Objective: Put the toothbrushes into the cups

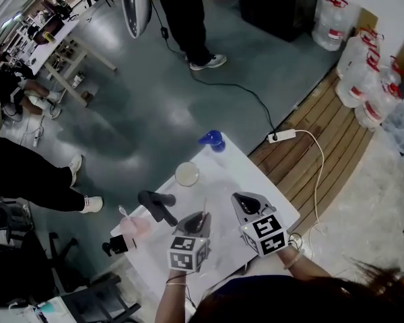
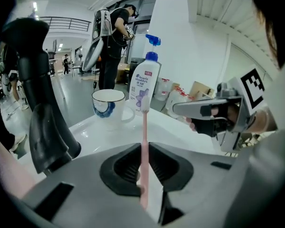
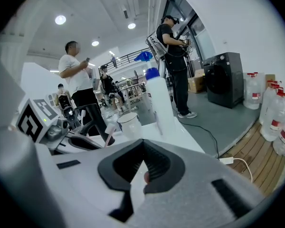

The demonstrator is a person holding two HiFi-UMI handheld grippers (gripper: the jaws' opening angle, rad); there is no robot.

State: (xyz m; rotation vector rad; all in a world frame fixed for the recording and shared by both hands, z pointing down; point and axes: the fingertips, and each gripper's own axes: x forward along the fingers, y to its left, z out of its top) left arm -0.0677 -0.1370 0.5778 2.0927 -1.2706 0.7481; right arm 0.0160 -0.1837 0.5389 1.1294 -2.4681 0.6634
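Observation:
My left gripper (image 1: 200,218) (image 2: 143,148) is shut on a pink toothbrush (image 2: 144,127) that stands upright between its jaws, bristle head at the top. Beyond it on the white table (image 1: 256,180) stands a white cup with a blue pattern (image 2: 108,103) (image 1: 187,173) (image 3: 129,124). A pink cup (image 1: 136,227) with a toothbrush head (image 1: 123,211) sticking out stands at the table's left edge. My right gripper (image 1: 246,200) (image 3: 142,148) hovers to the right of the left one, shut, with nothing seen between its jaws.
A white pump bottle with a blue top (image 1: 215,140) (image 2: 145,82) (image 3: 159,103) stands at the table's far corner. A black hair dryer (image 1: 158,206) (image 2: 42,103) stands left of my left gripper. People stand on the grey floor beyond; a power strip (image 1: 281,136) lies right.

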